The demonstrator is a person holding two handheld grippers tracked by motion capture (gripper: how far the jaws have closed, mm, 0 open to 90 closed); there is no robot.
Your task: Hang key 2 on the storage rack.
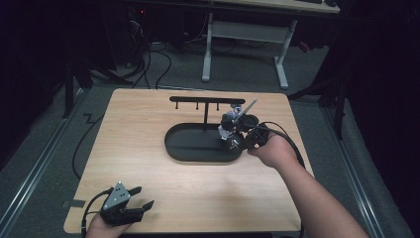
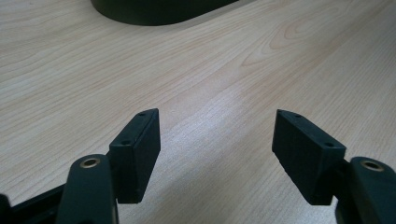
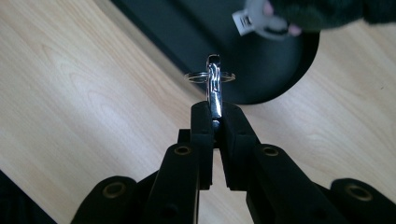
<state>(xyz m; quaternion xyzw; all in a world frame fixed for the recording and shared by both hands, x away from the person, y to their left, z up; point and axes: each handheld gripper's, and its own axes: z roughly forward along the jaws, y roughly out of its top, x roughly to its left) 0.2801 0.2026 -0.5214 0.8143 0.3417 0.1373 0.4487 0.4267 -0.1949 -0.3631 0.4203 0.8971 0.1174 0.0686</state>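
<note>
Right gripper: fingers pinched on the metal clasp of a keychain, held above the black oval tray.
Keychain: a split ring sits at the clasp's top; a small grey plush toy hangs at the gripper.
Stand: a black hook rack rises from the tray.
Left gripper: fingers spread wide, nothing between them, low over the wooden counter near its front left corner.

A tray lies on the table, right of its middle; a rack stands in the tray's rear part; the right gripper hangs over the tray's right end, a metal clasp between its jaws; the left gripper sits at the table's near left corner, well apart from the tray
</note>
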